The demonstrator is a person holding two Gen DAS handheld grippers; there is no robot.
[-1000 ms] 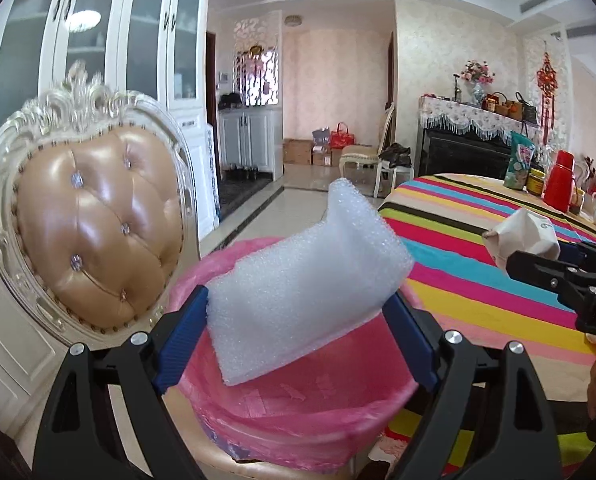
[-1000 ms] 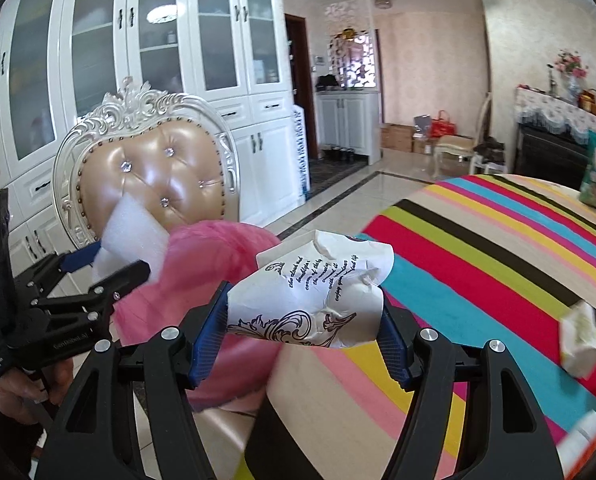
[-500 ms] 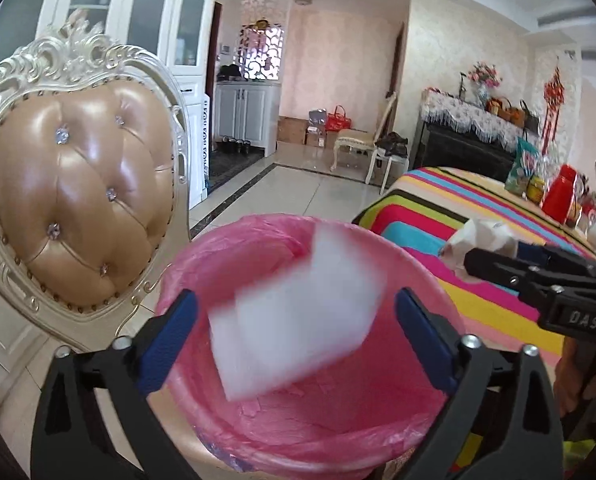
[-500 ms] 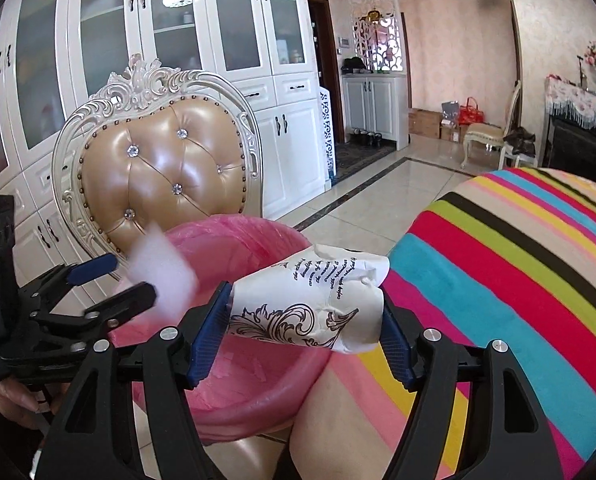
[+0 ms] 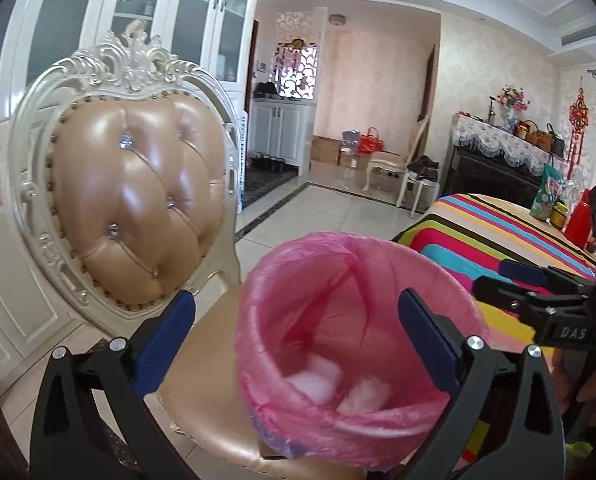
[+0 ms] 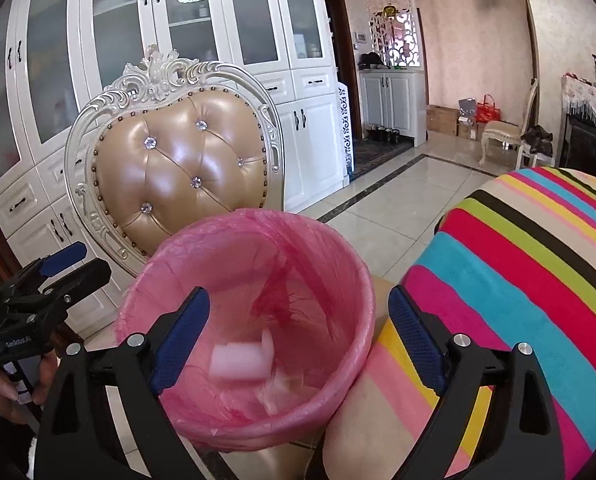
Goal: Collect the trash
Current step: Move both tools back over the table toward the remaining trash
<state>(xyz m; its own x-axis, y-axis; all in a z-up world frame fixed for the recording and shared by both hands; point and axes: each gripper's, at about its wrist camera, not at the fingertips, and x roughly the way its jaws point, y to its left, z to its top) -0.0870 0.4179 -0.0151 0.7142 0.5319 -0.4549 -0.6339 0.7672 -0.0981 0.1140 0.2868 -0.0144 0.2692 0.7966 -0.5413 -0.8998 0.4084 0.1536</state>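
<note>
A bin lined with a pink bag [image 5: 337, 280] [image 6: 234, 248] stands on a chair seat. Inside it lie a white foam piece [image 5: 315, 378] [image 6: 240, 362] and a crumpled printed paper [image 5: 367, 398] [image 6: 276, 394], both blurred. My left gripper [image 5: 298, 336] is open and empty just above the bin's near rim. My right gripper [image 6: 299, 330] is open and empty over the bin's right side. Each gripper shows in the other's view, the right one [image 5: 513, 280] at the bin's right and the left one [image 6: 74, 262] at its left.
An ornate white chair with a tan padded back [image 5: 138, 200] [image 6: 178, 168] holds the bin. A table with a striped cloth [image 5: 497, 232] [image 6: 529, 264] is at the right, with a red jug [image 5: 577, 220] and a snack bag [image 5: 547, 192] at its far end. White cabinets [image 6: 218, 40] line the left wall.
My left gripper opened and the foam piece fell into the bin. My right gripper moved over the bin, opened, and the crumpled paper fell in too.
</note>
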